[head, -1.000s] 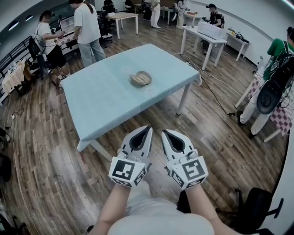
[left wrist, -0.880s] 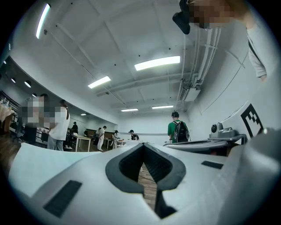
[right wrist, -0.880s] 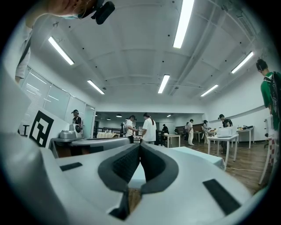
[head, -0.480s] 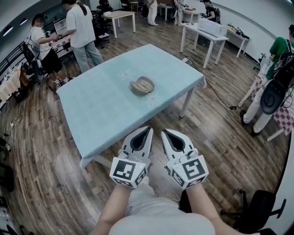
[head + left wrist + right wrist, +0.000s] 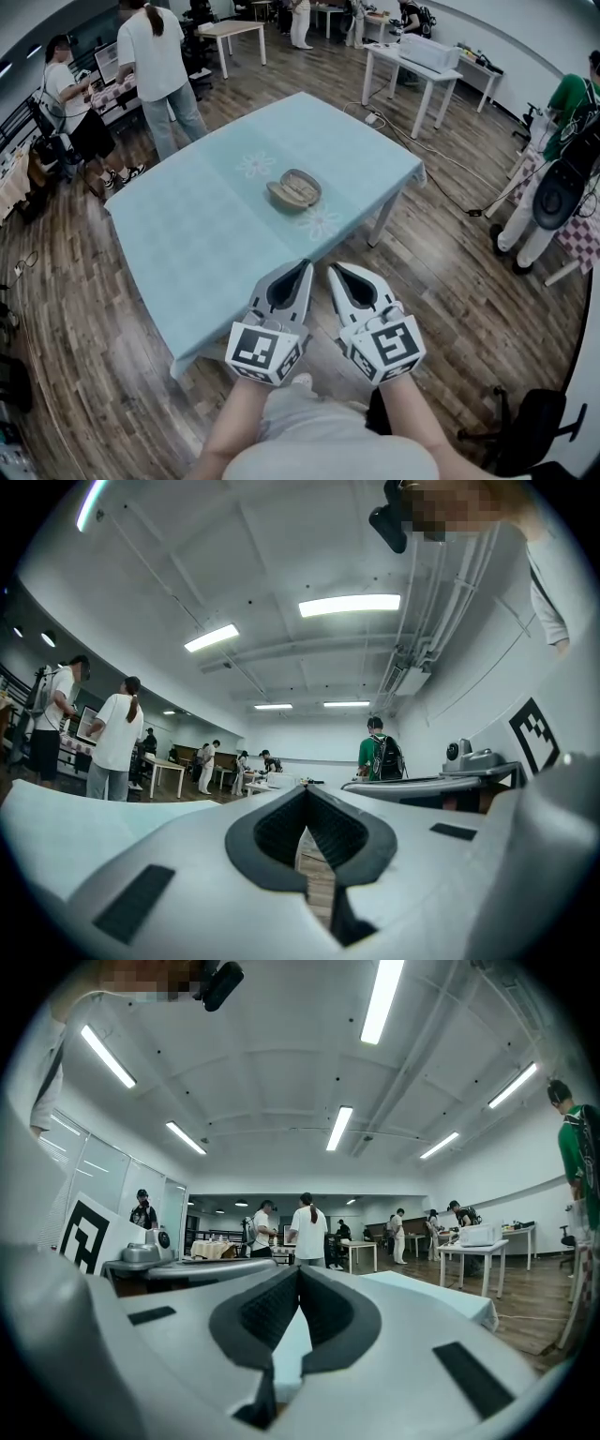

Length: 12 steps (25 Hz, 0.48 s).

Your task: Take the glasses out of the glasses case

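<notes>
An open tan glasses case [image 5: 293, 190] lies near the middle of the table with the pale blue cloth [image 5: 206, 244]; what it holds is too small to make out. Both grippers are held close to the person's body, short of the table's near edge and well apart from the case. The left gripper [image 5: 302, 266] is shut with nothing in it, jaws pointing toward the table. Beside it the right gripper [image 5: 335, 270] is likewise shut and empty. In the left gripper view the left gripper [image 5: 305, 797] has its tips together, and the right gripper [image 5: 298, 1276] shows the same in its own view.
Two people [image 5: 150, 56] stand beyond the table's far left corner. A person in green [image 5: 567, 103] stands at the right. White tables [image 5: 427, 61] line the back. A black office chair [image 5: 525, 427] sits at the lower right on the wooden floor.
The table and the case have come nearer and lower in the head view as the person stepped forward. Both grippers stay shut in the same pose.
</notes>
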Each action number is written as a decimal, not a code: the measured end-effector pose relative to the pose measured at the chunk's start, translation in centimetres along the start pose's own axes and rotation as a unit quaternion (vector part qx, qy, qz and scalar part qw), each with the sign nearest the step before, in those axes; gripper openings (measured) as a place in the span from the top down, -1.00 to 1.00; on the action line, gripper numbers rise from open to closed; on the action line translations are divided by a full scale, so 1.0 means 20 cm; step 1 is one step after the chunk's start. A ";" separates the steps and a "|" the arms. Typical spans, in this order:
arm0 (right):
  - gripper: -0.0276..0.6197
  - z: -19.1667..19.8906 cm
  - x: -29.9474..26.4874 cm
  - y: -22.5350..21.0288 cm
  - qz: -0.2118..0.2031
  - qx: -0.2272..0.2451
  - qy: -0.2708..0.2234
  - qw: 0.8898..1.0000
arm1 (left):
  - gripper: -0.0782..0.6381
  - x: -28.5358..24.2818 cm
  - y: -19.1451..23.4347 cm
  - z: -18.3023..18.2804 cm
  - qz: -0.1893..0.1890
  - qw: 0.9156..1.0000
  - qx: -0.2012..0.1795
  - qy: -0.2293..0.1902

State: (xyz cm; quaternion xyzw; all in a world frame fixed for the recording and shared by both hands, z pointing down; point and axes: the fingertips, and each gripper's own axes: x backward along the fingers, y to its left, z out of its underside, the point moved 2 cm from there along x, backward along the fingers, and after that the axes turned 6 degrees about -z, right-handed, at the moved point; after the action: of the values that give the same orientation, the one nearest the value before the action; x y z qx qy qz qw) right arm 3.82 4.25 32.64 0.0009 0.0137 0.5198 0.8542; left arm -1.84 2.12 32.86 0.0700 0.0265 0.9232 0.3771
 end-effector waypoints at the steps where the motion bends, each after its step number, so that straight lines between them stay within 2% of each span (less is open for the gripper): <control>1: 0.89 0.01 -0.03 -0.01 0.002 -0.001 0.001 1.000 | 0.76 -0.02 0.03 0.01 0.001 1.000 0.001 0.001; 12: 0.89 0.05 -0.25 -0.09 0.012 -0.001 0.012 1.000 | 0.76 -0.16 0.22 0.06 0.017 1.000 0.008 0.010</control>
State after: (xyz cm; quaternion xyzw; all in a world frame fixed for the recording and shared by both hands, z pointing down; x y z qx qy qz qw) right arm 3.03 -1.06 33.79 -0.0058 0.0237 0.5298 0.8478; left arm -2.36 -3.27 34.11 0.0643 0.0370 0.9298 0.3605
